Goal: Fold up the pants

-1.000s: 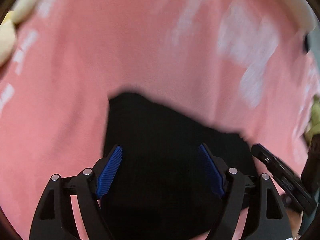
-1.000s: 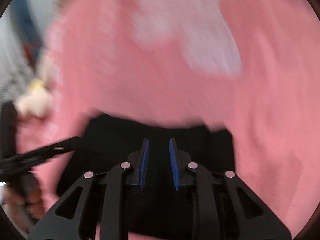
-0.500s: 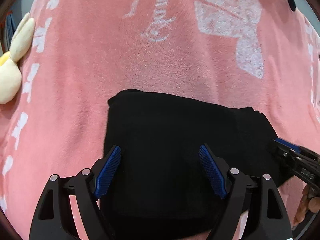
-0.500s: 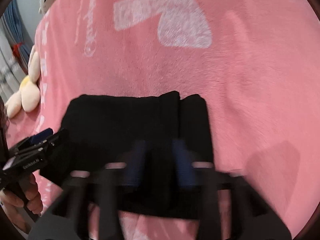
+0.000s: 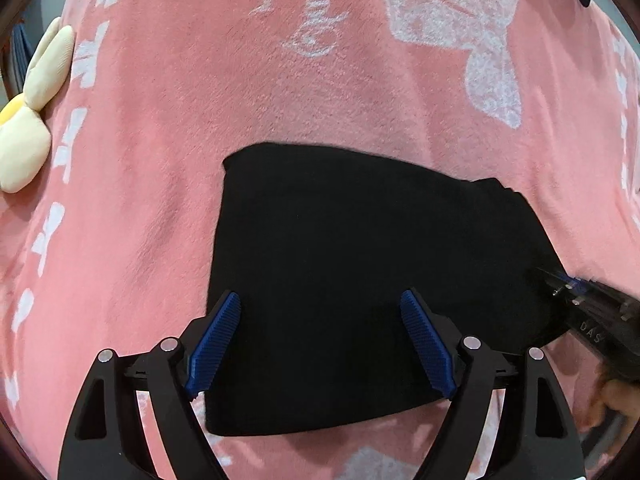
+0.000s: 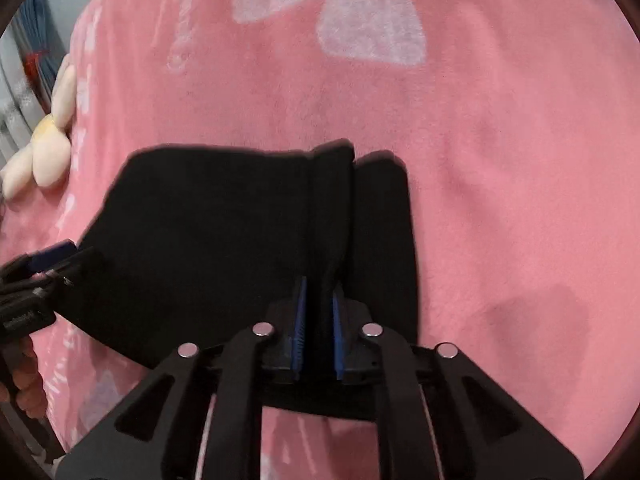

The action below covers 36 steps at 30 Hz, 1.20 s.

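Black pants [image 5: 360, 240] lie folded into a compact block on a pink blanket [image 5: 320, 100]. My left gripper [image 5: 320, 296] hovers open over the block's near left part, its blue pads [image 5: 216, 340] wide apart with nothing pinched. My right gripper [image 6: 319, 284] is closing on a raised ridge of the pants [image 6: 200, 220] near their right end, and black cloth fills the narrow gap between its pads. Each gripper also shows in the other's view: the right gripper [image 5: 572, 292] at the pants' right edge, the left gripper [image 6: 48, 264] at their left edge.
A cream and yellow flower-shaped plush [image 5: 28, 120] lies at the blanket's left edge, also seen as the plush [image 6: 48, 148] in the right wrist view. The blanket [image 6: 500, 160] carries white lettering and a bow print. A person's hand [image 5: 616, 396] holds the right gripper's handle.
The right gripper's jaws opened briefly and have closed again on a ridge of the pants. Both views have pulled back and steadied, so more of the folded block shows.
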{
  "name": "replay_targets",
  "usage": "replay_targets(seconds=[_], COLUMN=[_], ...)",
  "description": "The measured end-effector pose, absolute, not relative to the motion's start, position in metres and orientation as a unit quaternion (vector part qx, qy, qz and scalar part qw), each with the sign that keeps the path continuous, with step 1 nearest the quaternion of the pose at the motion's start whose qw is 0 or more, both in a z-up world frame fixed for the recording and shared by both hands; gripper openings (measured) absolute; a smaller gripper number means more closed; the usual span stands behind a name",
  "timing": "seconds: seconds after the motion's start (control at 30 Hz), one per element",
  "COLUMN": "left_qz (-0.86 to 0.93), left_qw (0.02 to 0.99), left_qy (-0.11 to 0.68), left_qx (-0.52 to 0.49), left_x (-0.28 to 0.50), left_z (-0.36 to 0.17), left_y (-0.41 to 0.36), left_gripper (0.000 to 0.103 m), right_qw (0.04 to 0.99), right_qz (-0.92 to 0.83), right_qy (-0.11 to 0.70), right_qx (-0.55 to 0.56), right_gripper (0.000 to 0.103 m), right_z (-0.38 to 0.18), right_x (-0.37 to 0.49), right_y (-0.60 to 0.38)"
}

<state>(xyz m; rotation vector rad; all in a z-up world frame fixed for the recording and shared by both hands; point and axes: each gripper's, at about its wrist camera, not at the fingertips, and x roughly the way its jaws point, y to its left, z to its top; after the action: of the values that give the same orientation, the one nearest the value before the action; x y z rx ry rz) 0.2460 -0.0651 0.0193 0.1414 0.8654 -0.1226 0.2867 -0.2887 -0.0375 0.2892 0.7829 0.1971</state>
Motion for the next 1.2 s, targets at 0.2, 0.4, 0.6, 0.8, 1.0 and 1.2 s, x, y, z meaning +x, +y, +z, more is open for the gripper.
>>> replay_targets(seconds=[0.2,0.4,0.6,0.8,1.0,1.2], left_qz=[-0.056,-0.036,-0.043,-0.041,-0.053,-0.059], left_qw=[0.907,0.904,0.903,0.903,0.906,0.915], left_qy=[0.416,0.423,0.425,0.426,0.418,0.396], left_qx=[0.045,0.042,0.038,0.032,0.031,0.045], left_x=[0.232,0.237,0.236,0.229,0.203,0.148], left_z=[0.017,0.003,0.001,0.004,0.015,0.025], left_y=[-0.048,-0.044,-0.040,-0.041,-0.036,-0.031], left_gripper=[0.083,0.084,0.084,0.084,0.084,0.084], right_qw=[0.927,0.910,0.931,0.937,0.945,0.935], right_qz=[0.112,0.088,0.076,0.051,0.037,0.023], right_qy=[0.330,0.395,0.345,0.334,0.317,0.334], right_qx=[0.139,0.091,0.097,0.091,0.076,0.113], right_gripper=[0.013,0.007,0.013,0.016,0.016,0.034], right_z=[0.012,-0.034,-0.008,-0.008,0.001,-0.016], right_x=[0.263,0.317,0.279,0.247,0.180,0.116], right_y=[-0.281,-0.276,-0.278,-0.280,-0.269,-0.263])
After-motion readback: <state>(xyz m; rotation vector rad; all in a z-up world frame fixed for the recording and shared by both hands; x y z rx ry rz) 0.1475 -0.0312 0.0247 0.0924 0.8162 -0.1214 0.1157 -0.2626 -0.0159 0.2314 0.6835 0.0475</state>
